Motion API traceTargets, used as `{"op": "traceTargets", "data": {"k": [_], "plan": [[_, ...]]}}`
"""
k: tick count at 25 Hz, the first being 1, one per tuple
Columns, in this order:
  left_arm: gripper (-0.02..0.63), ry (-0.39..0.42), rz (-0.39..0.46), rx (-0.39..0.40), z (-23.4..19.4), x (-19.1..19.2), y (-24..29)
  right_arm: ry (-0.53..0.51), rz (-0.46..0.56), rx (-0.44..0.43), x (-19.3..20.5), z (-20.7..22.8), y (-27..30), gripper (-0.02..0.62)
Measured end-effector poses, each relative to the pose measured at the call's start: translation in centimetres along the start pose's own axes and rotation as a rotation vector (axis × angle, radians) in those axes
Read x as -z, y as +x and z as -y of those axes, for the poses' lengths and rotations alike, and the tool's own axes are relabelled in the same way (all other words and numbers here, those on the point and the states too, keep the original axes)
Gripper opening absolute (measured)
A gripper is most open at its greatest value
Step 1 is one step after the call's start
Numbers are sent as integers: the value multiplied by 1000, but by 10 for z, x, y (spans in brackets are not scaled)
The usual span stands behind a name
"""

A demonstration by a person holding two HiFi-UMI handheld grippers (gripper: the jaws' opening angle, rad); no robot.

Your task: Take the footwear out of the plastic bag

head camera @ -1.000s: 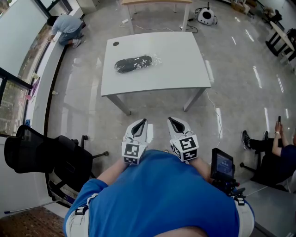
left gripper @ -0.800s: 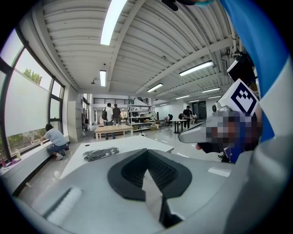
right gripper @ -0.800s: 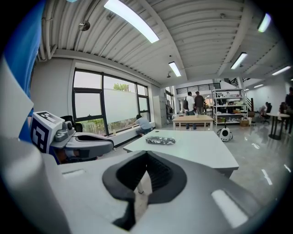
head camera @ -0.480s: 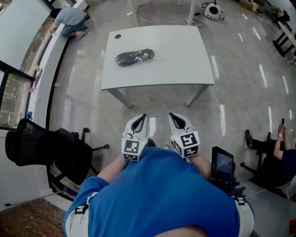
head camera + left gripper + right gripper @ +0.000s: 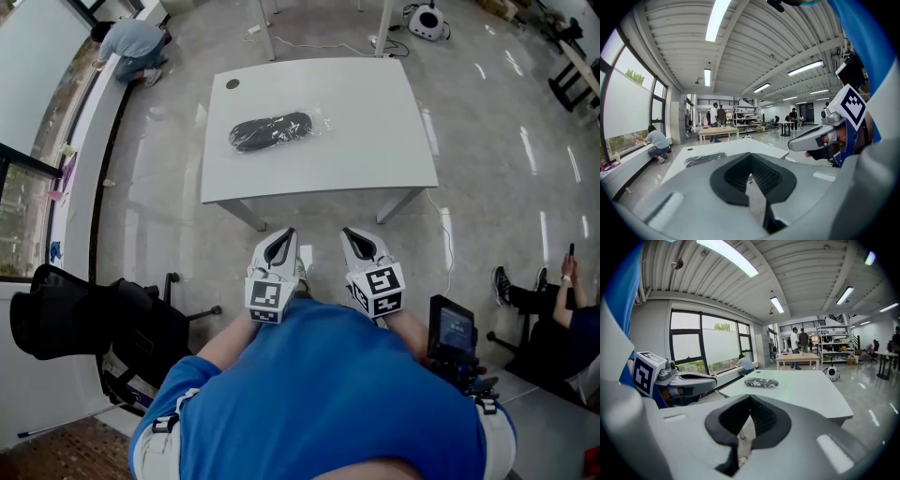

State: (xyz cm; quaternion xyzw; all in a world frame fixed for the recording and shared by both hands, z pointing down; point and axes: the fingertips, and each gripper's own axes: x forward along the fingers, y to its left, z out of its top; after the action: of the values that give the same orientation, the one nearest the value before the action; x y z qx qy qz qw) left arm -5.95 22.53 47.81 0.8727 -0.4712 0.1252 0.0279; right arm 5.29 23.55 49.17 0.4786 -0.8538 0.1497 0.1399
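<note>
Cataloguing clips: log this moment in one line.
left gripper shut, empty | right gripper shut, empty | footwear in bag on table, untouched

Footwear (image 5: 270,131) is black, plastic bag (image 5: 320,121) clear, table (image 5: 375,141) white (floor (image 5: 487,141) glossy grey).

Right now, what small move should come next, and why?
Probably reach both grippers forward over the table toward the plastic bag. The left gripper and right gripper are shut, empty and short of the table's near edge, while the black footwear lies inside the bag, untouched.

floor (image 5: 487,141): glossy grey | table (image 5: 375,141): white | chair (image 5: 84,319): black | windows (image 5: 701,350): left wall | lights (image 5: 726,256): ceiling strips
</note>
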Motion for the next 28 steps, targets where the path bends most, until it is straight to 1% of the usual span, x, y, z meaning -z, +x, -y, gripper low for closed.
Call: {"op": "traceTargets", "data": {"k": [6,12,17,20,24,28], "plan": [[6,0,13,29,-60,-20,40,2,-8,31,-40,12,60,3],[6,-1,10,75,-123,-23,74,29,-24,80,-66,18,123,3],[6,3,4,100,-166,-19,99,60,-33,108,-79,24,167,3],[6,-10,-15,99,-183,-11,114,74,-57,109,-77,33,189,3],[6,-18,-32,89,-198,-7,144,91,-87,103,-78,60,216,3],[6,-19,-45,69,-210,-4,138,89,-97,95,-84,59,224,3]]}}
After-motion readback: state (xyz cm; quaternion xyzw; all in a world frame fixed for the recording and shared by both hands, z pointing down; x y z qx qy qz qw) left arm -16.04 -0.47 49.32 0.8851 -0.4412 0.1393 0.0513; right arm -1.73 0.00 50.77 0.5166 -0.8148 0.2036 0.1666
